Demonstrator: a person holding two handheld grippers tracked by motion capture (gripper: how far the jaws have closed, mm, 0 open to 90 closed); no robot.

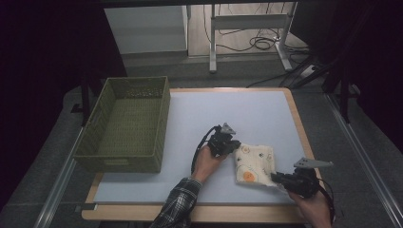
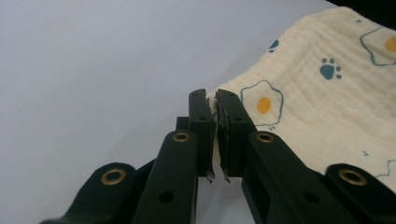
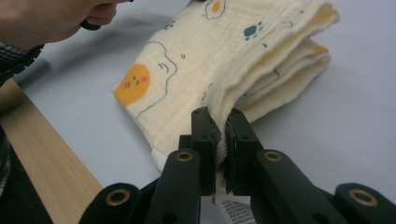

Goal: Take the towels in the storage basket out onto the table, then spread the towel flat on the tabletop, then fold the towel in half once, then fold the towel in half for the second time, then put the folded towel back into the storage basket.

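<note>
I have the folded cream muslin cloth printed with fried eggs and blue paw prints [image 1: 254, 164] pinched at two places, and that is as far as the work has got: both grips look made, the cloth still lies flat on the white counter [image 1: 190, 123] near its right front corner, and lifting and carrying it is all still to do. My left gripper [image 1: 231, 144] has its fingers [image 2: 201, 122] clenched on a thin bit of the cloth's edge at its far left corner, a sliver of cream fabric showing between them in the left gripper view. My right gripper [image 1: 277, 177] has its fingers [image 3: 204, 133] clamped on the stacked layers at the cloth's near right corner, just above a small white care label [image 3: 236, 210]; the folds fan open beyond the grip, so I judge the lower layers may sag or peel apart once I raise it. The empty olive-green woven plastic basket [image 1: 124, 124] sits at the counter's left edge, well apart from the cloth, and the stretch of counter between them is bare, so a move leftward has open room. On my right the margin is tight: the cloth lies close to the counter's pale wooden rim [image 1: 299, 126], and my right hand [image 1: 314, 209] hangs off the front edge.
</note>
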